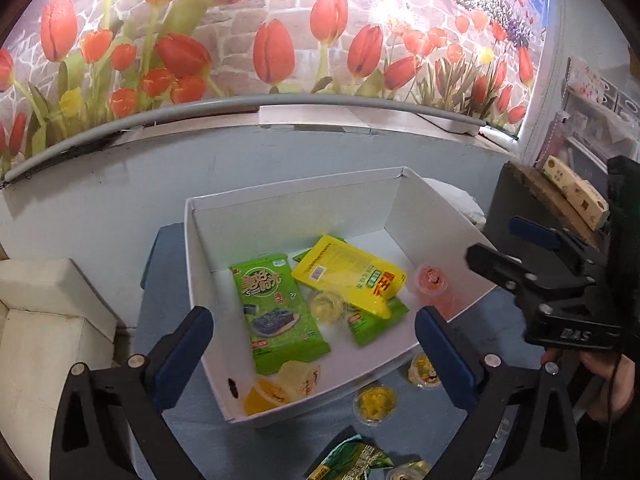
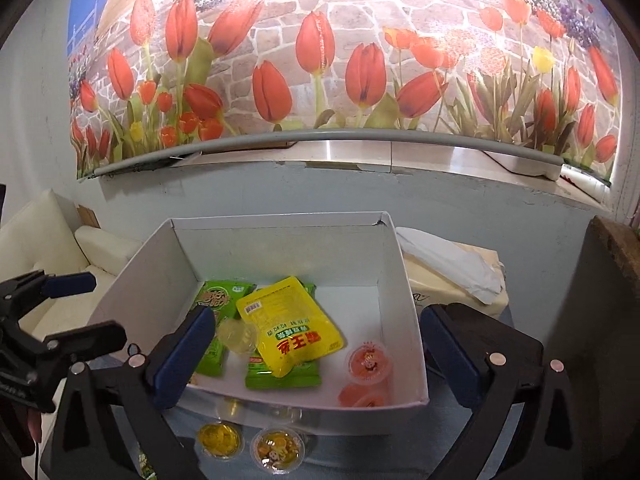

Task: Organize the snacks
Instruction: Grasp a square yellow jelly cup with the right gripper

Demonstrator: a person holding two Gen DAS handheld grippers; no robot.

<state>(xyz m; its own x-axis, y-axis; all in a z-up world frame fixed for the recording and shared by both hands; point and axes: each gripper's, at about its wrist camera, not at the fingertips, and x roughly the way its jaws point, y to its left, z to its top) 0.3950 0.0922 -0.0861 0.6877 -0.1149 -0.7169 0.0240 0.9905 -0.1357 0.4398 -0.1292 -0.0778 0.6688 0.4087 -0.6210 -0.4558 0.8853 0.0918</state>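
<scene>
Lying in white box [image 2: 416, 344], glossy yellow snack pouch [image 2: 296, 328]; both grippers [image 1: 314, 340] [image 2: 316, 350] apart, empty.

Both wrists — above shared box [image 1: 288, 208]

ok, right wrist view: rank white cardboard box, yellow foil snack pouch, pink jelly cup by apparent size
1. white cardboard box
2. yellow foil snack pouch
3. pink jelly cup
All three sit at similar depth, so the order looks reliable.
</scene>
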